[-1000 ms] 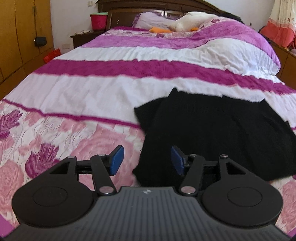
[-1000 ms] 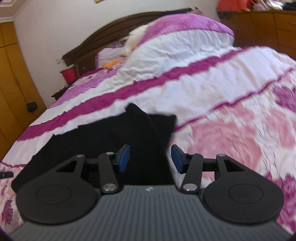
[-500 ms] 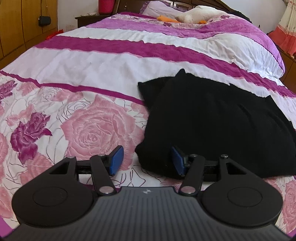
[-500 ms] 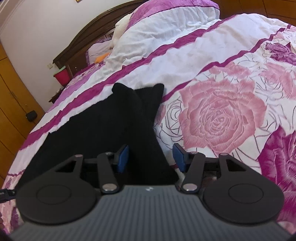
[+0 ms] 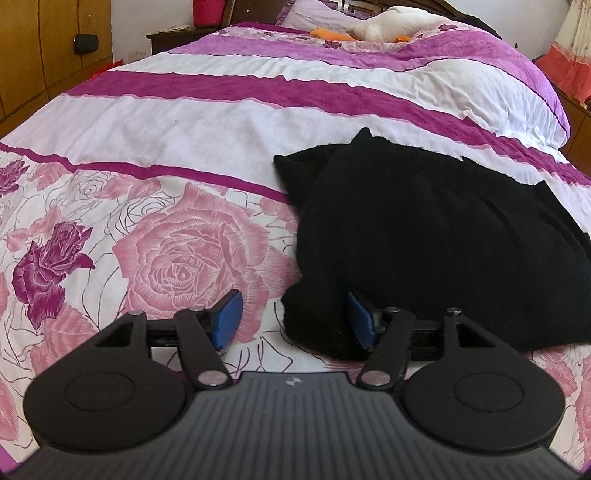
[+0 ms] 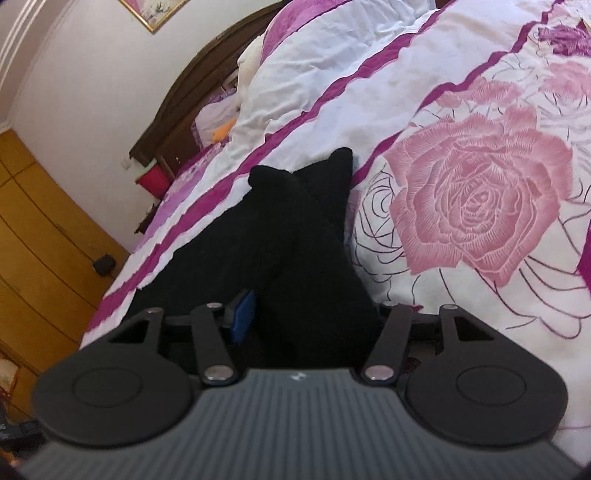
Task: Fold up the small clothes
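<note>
A black knit garment (image 5: 424,229) lies partly folded on the floral bedspread (image 5: 177,243). My left gripper (image 5: 293,319) is open, low over the bed, with the garment's near left corner between its blue pads (image 5: 227,319). In the right wrist view the same garment (image 6: 295,251) runs away from me. My right gripper (image 6: 310,317) is open around the garment's near right edge; the left pad (image 6: 242,315) shows and the right pad is hidden behind the cloth.
A bunched quilt and pillows (image 5: 388,33) lie at the head of the bed. A nightstand with a red bin (image 5: 207,14) stands at the far left, next to wooden wardrobes (image 6: 40,236). A dark headboard (image 6: 192,107) is behind.
Both grippers have dropped lower and moved forward onto the garment's near corners. The right gripper has tilted, and cloth now sits between its fingers.
</note>
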{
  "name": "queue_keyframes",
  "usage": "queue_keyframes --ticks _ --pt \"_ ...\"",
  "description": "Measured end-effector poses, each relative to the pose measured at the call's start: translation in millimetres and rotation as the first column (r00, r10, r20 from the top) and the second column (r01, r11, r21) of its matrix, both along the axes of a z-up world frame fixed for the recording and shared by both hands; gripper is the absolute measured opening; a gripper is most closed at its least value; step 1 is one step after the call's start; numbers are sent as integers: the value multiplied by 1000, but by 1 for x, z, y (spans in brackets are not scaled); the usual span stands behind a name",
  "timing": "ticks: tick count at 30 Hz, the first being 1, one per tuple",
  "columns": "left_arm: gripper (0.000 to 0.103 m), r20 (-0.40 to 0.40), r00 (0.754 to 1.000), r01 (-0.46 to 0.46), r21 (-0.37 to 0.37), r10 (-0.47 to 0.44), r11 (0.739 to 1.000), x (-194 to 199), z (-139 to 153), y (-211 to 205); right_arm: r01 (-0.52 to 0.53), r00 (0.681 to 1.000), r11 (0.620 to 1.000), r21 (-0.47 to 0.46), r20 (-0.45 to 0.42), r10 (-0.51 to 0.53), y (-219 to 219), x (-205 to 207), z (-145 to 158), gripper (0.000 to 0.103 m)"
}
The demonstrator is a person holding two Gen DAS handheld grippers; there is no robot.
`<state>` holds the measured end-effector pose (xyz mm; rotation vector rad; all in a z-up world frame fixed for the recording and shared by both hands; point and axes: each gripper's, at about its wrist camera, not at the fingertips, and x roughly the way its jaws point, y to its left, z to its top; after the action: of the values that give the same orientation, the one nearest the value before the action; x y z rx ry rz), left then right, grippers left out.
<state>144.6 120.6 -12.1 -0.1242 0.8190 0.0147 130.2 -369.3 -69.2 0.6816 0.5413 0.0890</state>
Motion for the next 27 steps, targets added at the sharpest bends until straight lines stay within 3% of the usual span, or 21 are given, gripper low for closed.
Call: queue_keyframes --ticks 8,14,17,19,20,27 --pt "68 -5 1000 -3 14 3 1000 0 0 -3 7 1000 1000 22 20 -8 -3 -2 -2 53" --pt "70 -11 1000 -8 18 8 1000 1 1 -3 31 998 994 102 53 -37 -5 2 -4 55" --pt "72 -11 1000 -6 24 6 1000 1 1 -3 57 996 988 143 54 -65 -6 4 -6 46" --pt "73 -10 1000 -3 27 3 1000 2 1 -3 70 996 987 147 43 -78 -6 7 -7 27" --pt "73 -9 1000 -3 27 3 1000 1 1 -3 75 996 986 151 38 -81 -6 8 -8 23" --pt "74 -6 1000 12 26 -12 1000 -3 7 -1 89 993 978 188 62 -102 -4 6 4 18"
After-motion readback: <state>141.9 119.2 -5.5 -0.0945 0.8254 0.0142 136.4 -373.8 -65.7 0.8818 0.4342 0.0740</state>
